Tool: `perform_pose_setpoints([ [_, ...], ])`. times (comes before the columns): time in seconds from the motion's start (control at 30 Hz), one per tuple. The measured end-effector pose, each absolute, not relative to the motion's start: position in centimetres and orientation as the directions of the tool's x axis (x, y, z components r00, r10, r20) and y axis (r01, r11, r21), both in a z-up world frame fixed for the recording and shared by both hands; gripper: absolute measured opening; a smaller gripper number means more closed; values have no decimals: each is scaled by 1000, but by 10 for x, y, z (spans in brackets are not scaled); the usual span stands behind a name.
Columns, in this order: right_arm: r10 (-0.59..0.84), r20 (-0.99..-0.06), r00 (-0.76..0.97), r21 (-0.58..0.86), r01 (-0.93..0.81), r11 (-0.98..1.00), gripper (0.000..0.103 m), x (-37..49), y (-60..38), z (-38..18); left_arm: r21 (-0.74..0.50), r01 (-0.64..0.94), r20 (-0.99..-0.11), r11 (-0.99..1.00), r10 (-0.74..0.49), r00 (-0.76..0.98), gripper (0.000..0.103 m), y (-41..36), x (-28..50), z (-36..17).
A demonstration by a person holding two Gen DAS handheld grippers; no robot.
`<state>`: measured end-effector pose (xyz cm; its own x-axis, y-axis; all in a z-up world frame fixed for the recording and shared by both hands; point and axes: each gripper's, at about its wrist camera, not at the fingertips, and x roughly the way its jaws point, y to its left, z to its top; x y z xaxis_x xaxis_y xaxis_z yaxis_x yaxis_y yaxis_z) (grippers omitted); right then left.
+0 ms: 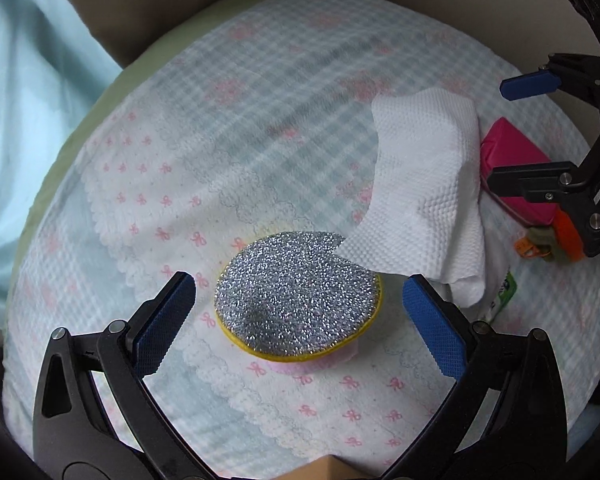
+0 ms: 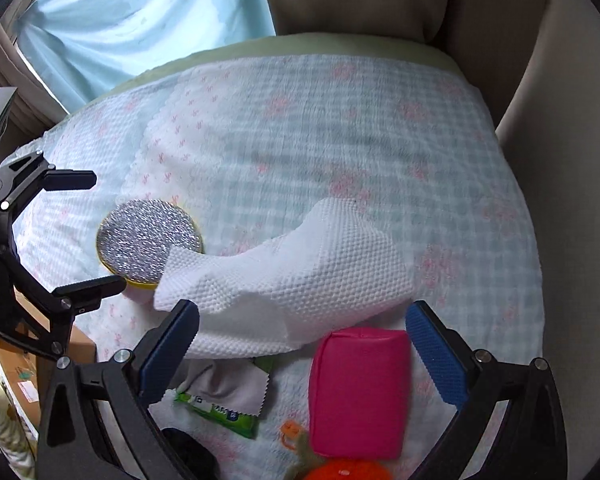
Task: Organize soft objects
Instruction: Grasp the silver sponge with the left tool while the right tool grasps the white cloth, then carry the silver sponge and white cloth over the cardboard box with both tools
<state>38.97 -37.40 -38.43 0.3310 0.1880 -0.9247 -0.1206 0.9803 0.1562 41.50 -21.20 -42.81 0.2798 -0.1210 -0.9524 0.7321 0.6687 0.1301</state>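
Beige upholstery and a pale blue curtain (image 2: 140,20) back the checked blue-and-white blanket with pink bows (image 1: 204,152) that I am working over.

From my left wrist view, my left gripper (image 1: 299,320) hangs with its jaws spread wide, gripping nothing. The round silver glitter scrub pad with a yellow rim (image 1: 298,296) lies flat on the blanket between the two blue pads, touching neither. At about one o'clock from the pad, the folded white waffle-textured cloth (image 1: 424,184) lies on the blanket, one corner overlapping the pad's edge. Just beyond the cloth at three o'clock sits the magenta rectangular pouch (image 1: 512,164), with a small orange knitted piece (image 1: 556,240) below it.

From my right wrist view, the silver pad (image 2: 148,240) shows at nine o'clock, between the left gripper's dark fingers. My right gripper (image 2: 302,344) is also wide open and holds nothing. The white cloth (image 2: 300,272) sprawls ahead of its fingertips at twelve o'clock. A green-and-white wrapper (image 2: 220,412) with a grey cloth swatch (image 2: 224,384) on it lies near the left finger. The magenta pouch (image 2: 360,392) rests between the jaws, close to the right pad; I cannot tell whether they touch. The orange piece (image 2: 340,468) sits at six o'clock.
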Motion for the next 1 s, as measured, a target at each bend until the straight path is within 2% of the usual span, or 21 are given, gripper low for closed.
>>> perform_pose_setpoints([
  [0.2,202,-949,242,161,-177,971,103,414,-376,-436,77,757,-979,649,-93,179,103,-213,434,-474],
  [0.37,217,-955,203,179,-188,966,103,429,-377,-462,19,748,-986,663,-110,122,103,-211,443,-488],
  [0.43,214,-957,196,175,-200,964,100,434,-375,-467,9,748,-987,664,-112,112,103,-211,445,-490],
  [0.53,209,-956,206,165,-210,964,82,439,-373,-467,-10,741,-988,672,-122,98,101,-209,449,-492],
  [0.6,197,-958,210,151,-215,965,65,441,-372,-465,-24,735,-989,678,-126,83,97,-208,452,-492],
  [0.63,192,-958,214,145,-218,965,61,442,-370,-465,-26,732,-989,681,-125,82,93,-207,453,-492],
  [0.7,190,-958,215,141,-223,965,43,443,-370,-464,-34,724,-988,689,-133,80,87,-204,455,-491],
  [0.77,200,-955,217,149,-230,962,31,442,-369,-462,-50,704,-987,709,-143,73,77,-199,465,-487],
  [0.83,219,-949,226,166,-233,958,27,440,-370,-458,-85,681,-984,728,-169,58,63,-190,473,-482],
  [1.0,235,-934,269,173,-234,957,17,433,-370,-450,-112,645,-976,756,-206,72,48,-179,488,-470],
])
